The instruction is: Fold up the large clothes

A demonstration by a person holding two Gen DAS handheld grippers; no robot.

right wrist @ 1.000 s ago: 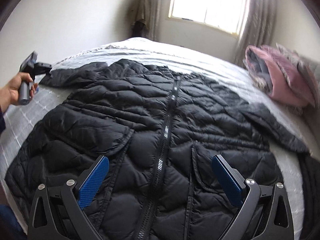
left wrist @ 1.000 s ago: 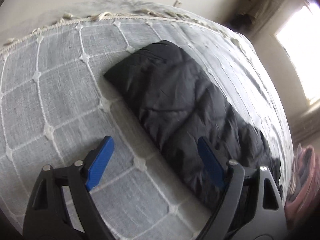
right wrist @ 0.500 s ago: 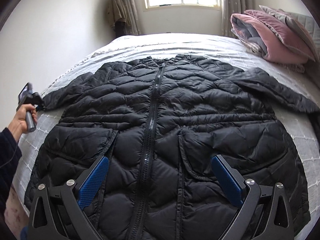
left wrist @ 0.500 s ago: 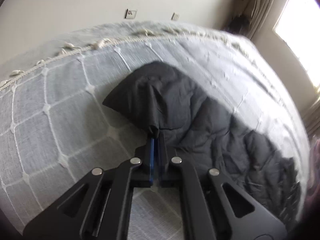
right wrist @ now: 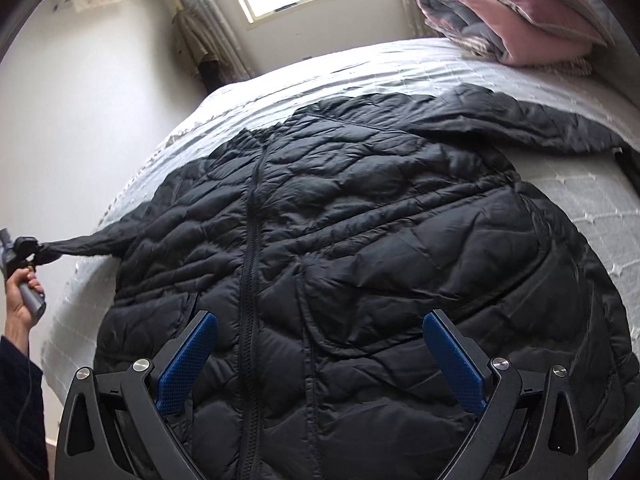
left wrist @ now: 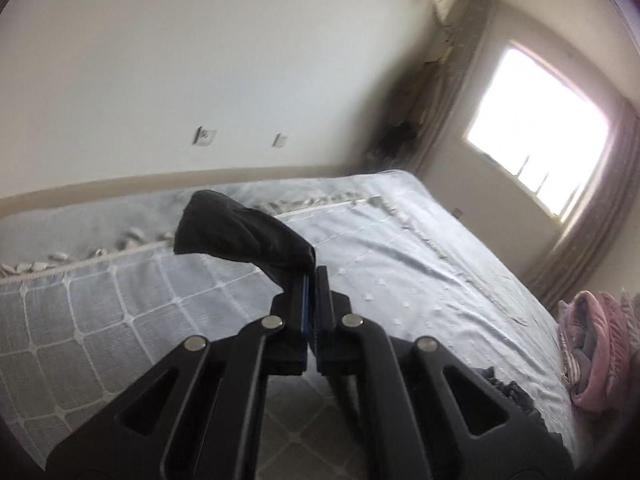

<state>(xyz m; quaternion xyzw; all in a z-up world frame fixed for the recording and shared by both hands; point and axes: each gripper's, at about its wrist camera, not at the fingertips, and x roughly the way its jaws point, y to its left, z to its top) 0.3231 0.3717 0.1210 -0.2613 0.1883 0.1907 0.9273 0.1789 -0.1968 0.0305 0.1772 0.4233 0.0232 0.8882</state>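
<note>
Fingers of the left gripper [left wrist: 313, 280] clench the sleeve cuff [left wrist: 240, 236], lifted above the bed [left wrist: 420, 280]; right gripper [right wrist: 320, 356] fingers spread wide over the black jacket [right wrist: 360, 240] lying flat.

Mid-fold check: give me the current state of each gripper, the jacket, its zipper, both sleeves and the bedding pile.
left gripper: shut on left sleeve
right gripper: open, above the hem
jacket: spread front-up on the bed
zipper: closed
left sleeve: lifted, pulled outward
right sleeve: lying flat, extended
pink quilt: folded
</note>
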